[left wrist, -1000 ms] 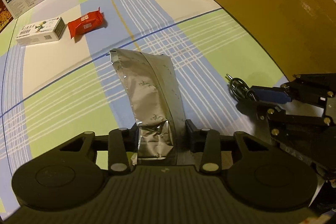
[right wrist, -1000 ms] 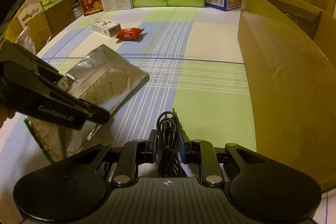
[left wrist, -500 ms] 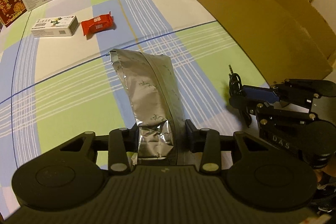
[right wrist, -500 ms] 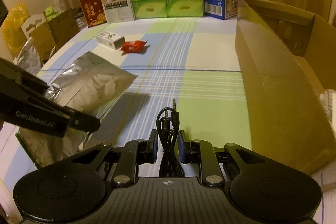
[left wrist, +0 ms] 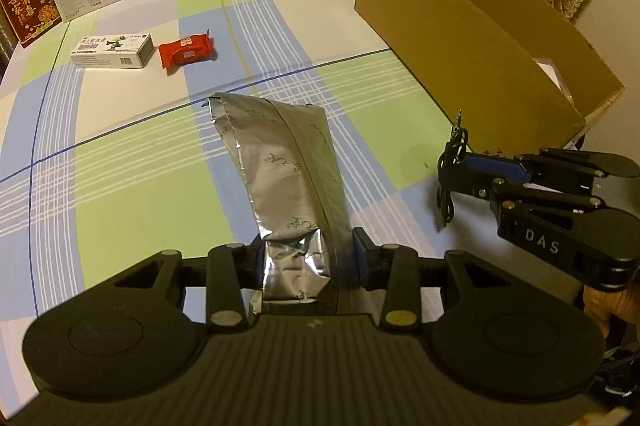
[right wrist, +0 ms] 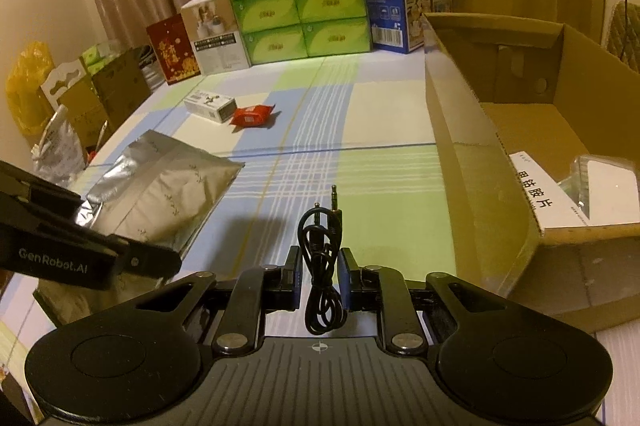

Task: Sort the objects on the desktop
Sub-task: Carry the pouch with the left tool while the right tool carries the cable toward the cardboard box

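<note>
Two items remain on the tablecloth [left wrist: 120,130]: a white carton [left wrist: 114,51] and a red snack packet [left wrist: 186,51], side by side toward eleven o'clock in the left wrist view. By my reading the sort is partway done, since the cardboard box [right wrist: 480,154] at three o'clock already holds a white carton and a clear packet. Both grippers carry loads. The left gripper [left wrist: 308,262] is clamped on a silver foil pouch [left wrist: 280,162], held clear of the cloth. The right gripper [right wrist: 319,276] pinches a coiled black audio cable [right wrist: 322,246], close beside the box wall.
</note>
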`<act>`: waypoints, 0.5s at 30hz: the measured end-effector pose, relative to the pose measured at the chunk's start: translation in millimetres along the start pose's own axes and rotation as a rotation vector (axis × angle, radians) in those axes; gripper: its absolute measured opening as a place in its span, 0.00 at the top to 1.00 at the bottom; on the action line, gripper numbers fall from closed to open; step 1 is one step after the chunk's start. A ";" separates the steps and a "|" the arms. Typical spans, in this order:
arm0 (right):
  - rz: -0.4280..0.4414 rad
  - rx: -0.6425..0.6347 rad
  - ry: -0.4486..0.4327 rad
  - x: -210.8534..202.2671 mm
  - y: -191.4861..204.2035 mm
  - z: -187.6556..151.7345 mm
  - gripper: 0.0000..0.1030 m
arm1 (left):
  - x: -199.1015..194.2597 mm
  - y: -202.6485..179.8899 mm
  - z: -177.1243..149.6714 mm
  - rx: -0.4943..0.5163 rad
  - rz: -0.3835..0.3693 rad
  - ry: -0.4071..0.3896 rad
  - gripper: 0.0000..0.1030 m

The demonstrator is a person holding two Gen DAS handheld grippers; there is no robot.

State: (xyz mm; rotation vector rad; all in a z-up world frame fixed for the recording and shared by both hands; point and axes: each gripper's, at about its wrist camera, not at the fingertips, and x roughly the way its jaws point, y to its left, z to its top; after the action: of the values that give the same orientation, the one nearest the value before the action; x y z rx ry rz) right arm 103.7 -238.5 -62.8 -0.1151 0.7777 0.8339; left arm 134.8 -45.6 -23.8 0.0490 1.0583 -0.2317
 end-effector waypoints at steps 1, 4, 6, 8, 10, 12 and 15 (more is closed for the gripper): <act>0.001 -0.001 -0.004 -1.3 0.4 0.4 0.86 | -0.8 -0.1 -0.3 0.001 0.001 0.000 0.66; 0.002 -0.006 -0.015 -4.7 2.0 2.5 0.86 | -3.2 -1.3 -0.7 0.004 0.005 -0.003 0.66; 0.000 -0.010 -0.023 -7.5 2.5 4.2 0.86 | -5.0 -1.6 0.0 0.005 0.008 -0.006 0.66; -0.003 -0.018 -0.030 -10.6 2.7 5.3 0.86 | -6.6 -2.6 1.4 0.008 0.009 -0.010 0.66; -0.006 -0.020 -0.038 -14.1 2.8 7.0 0.86 | -8.7 -4.7 3.1 0.013 0.011 -0.013 0.66; -0.011 -0.022 -0.047 -17.9 2.0 9.8 0.86 | -11.0 -6.9 4.6 0.016 0.013 -0.018 0.66; -0.016 -0.026 -0.059 -25.0 1.6 12.7 0.86 | -15.3 -11.2 7.0 0.020 0.014 -0.028 0.66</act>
State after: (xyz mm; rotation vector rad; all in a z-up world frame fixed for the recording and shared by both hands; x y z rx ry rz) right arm 99.5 -248.1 -36.8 -0.1192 0.7096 0.8287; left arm 131.2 -55.0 -6.2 0.0704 1.0272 -0.2297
